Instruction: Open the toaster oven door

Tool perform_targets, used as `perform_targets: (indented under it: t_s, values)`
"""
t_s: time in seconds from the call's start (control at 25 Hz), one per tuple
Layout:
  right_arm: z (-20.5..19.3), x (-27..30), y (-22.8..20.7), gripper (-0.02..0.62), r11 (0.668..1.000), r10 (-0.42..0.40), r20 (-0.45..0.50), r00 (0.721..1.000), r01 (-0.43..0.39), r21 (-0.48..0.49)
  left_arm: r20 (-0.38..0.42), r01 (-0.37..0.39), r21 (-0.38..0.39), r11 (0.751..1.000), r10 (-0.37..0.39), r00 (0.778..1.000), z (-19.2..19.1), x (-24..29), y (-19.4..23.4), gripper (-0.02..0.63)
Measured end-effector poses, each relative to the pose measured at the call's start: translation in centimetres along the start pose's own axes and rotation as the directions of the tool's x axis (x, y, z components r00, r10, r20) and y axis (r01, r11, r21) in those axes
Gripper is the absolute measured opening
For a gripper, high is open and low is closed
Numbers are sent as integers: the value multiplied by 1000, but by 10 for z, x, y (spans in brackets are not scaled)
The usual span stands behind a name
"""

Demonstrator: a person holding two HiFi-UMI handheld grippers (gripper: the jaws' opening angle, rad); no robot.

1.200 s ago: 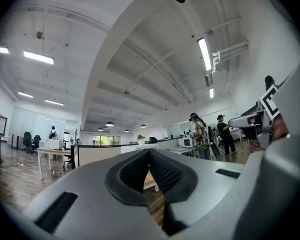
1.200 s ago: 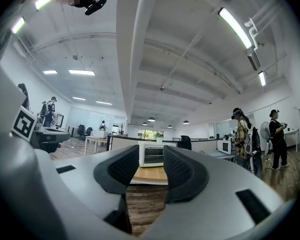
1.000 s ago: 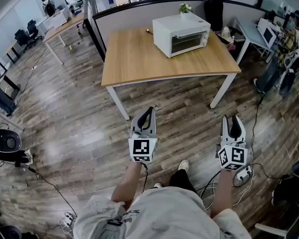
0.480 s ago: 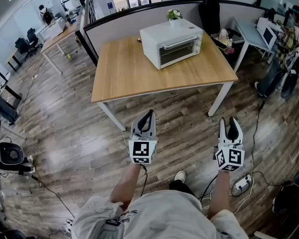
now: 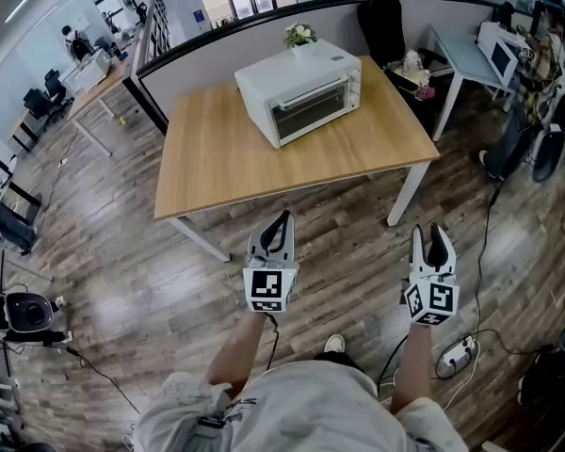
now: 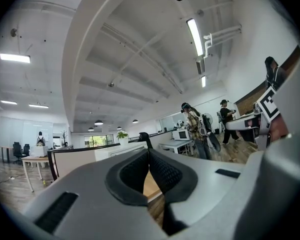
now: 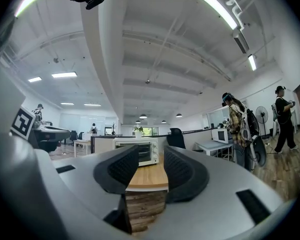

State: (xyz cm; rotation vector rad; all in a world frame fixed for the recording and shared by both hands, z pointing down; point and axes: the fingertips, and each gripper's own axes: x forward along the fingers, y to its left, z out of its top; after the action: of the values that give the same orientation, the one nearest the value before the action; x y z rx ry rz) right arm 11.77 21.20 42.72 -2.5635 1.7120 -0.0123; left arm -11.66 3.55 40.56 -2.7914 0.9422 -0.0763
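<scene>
Over the wooden floor (image 5: 151, 281), close to the person, the left gripper (image 5: 282, 217) has its fingers (image 6: 165, 173) closed tip to tip on nothing. The right gripper (image 5: 433, 231) holds its fingers (image 7: 184, 171) partly apart, nothing between them. Well beyond both, on the worktop's (image 5: 217, 158) far half, stands the white toaster oven (image 5: 299, 92), its dark glass door shut.

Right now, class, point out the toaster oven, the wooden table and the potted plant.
toaster oven (image 5: 309, 111), head view, on its glass door.
wooden table (image 5: 221, 163), head view, on the bare top left of the oven.
potted plant (image 5: 299, 34), head view, on its flowers.
</scene>
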Motion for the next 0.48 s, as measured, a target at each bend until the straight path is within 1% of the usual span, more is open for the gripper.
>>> perform_targets:
  t_s: [0.2, 0.36, 0.48]
  values:
    - [-8, 29, -28, 153, 1000, 2, -14, 1000, -2, 19, -23, 5, 2, 1000, -5, 1000, -6, 38, -11, 17]
    - [-9, 46, -45, 153, 1000, 10, -24, 1000, -9, 22, -28, -7, -14, 1000, 7, 1000, -5, 64, -17, 16]
    - [-12, 54, -55, 153, 1000, 6, -28, 1000, -5, 26, -32, 7, -2, 1000, -7, 999, -6, 76, -22, 17]
